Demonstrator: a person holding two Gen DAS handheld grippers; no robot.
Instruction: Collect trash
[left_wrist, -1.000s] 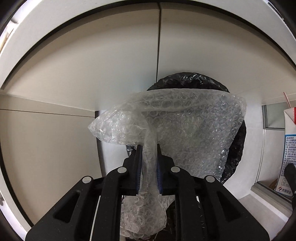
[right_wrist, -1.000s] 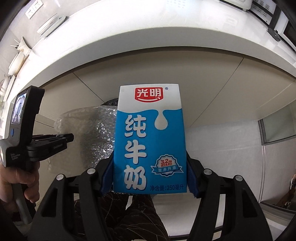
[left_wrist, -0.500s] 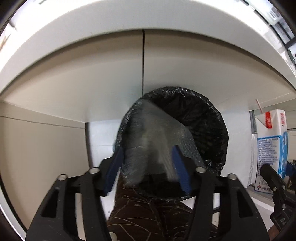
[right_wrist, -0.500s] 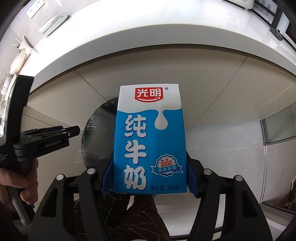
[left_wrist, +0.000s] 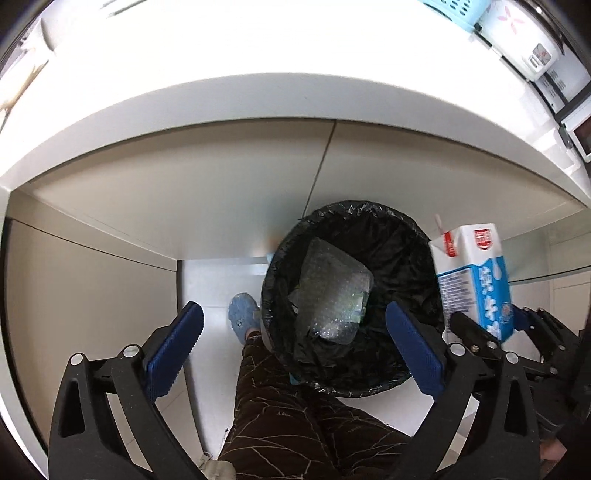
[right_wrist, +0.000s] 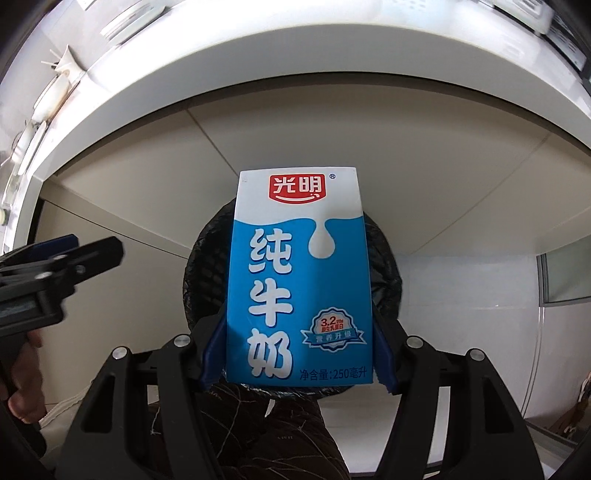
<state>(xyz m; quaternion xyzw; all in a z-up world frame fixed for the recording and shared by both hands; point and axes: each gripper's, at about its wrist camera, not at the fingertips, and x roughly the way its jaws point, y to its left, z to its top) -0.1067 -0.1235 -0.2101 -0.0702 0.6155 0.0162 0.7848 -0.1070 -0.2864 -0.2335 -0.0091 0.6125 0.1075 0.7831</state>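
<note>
A bin lined with a black bag (left_wrist: 402, 236) stands on the floor below a white counter. A sheet of clear bubble wrap (left_wrist: 332, 291) lies inside it. My left gripper (left_wrist: 291, 354) is wide open and empty, above the bin's near rim. My right gripper (right_wrist: 299, 354) is shut on a blue and white milk carton (right_wrist: 297, 277), held upright over the bin (right_wrist: 207, 269), which it mostly hides. The carton (left_wrist: 476, 280) also shows at the right of the left wrist view, beside the bin. The left gripper (right_wrist: 88, 254) shows at the left of the right wrist view.
A white counter edge (left_wrist: 258, 107) overhangs beige cabinet doors (left_wrist: 184, 206). The person's leg in dark patterned trousers (left_wrist: 295, 417) and a blue shoe (left_wrist: 242, 319) are beside the bin on the light floor. A glass panel (right_wrist: 565, 273) is at the right.
My left gripper opened and let go of the bubble wrap, which dropped into the bin. The left gripper then rose. My right gripper moved the carton over the bin.
</note>
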